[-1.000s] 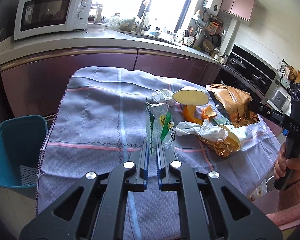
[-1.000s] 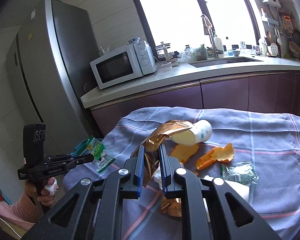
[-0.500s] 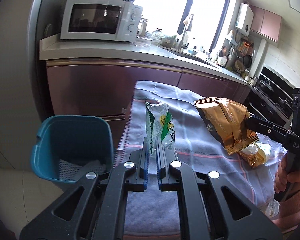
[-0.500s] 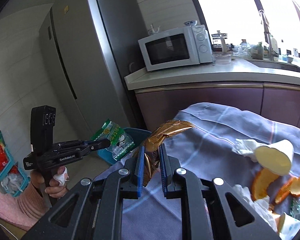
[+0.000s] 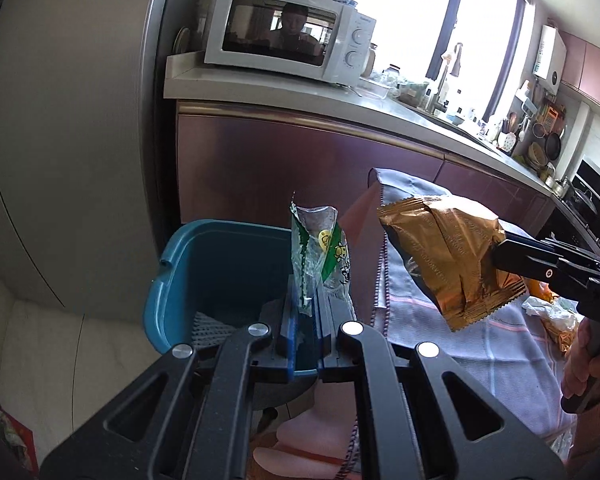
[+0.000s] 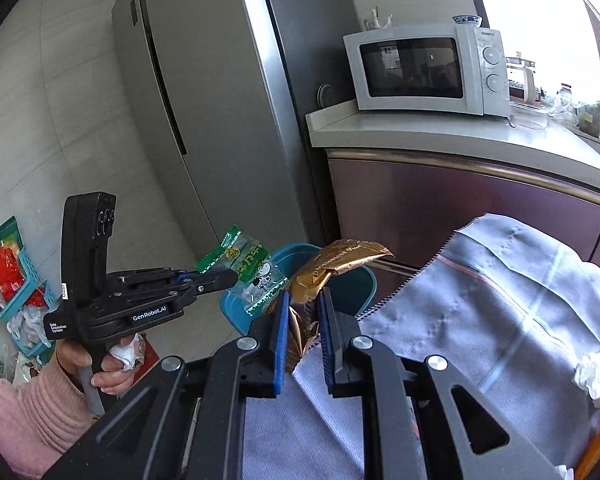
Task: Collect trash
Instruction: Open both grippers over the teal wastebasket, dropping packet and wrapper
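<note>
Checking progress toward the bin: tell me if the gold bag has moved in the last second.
Yes. The gold bag, held in the right tool, has left the table's middle and travelled left past the cloth edge, toward the blue bin.

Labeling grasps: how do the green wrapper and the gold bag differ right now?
The green wrapper is small, partly clear and held in the left gripper over the teal bin. The gold bag is larger, opaque foil, held in the right gripper above the table edge. Both are crumpled, pinched at one end.
</note>
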`<state>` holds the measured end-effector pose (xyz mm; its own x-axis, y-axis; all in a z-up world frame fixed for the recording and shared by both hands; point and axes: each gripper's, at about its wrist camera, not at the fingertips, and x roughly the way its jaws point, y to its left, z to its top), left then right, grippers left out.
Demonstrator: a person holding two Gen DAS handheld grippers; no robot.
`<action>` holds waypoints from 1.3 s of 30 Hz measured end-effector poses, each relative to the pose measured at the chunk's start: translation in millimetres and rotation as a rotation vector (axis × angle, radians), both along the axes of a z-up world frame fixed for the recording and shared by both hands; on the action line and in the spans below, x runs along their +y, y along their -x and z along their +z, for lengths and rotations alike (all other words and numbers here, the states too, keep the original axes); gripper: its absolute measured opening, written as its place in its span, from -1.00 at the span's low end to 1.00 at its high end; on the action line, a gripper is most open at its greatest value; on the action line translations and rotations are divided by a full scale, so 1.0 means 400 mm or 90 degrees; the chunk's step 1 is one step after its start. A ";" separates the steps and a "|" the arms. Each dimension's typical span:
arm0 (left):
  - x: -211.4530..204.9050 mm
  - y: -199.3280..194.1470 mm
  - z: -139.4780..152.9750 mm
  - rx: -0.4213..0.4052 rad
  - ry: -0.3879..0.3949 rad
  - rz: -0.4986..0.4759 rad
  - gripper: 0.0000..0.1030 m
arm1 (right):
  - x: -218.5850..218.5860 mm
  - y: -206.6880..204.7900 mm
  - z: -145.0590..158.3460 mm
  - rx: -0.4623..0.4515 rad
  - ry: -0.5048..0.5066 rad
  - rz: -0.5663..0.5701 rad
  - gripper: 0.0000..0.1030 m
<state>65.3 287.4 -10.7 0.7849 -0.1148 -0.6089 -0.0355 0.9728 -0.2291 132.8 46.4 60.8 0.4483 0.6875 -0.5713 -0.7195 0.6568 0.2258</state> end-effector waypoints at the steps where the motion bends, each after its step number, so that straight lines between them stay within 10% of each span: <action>1: 0.010 -0.005 -0.007 0.003 0.000 0.004 -0.86 | 0.016 -0.009 -0.005 0.003 0.006 0.005 -0.74; 39: 0.012 -0.234 -0.271 0.156 -0.015 0.026 -0.62 | 0.258 -0.226 -0.221 0.145 0.152 0.012 -0.48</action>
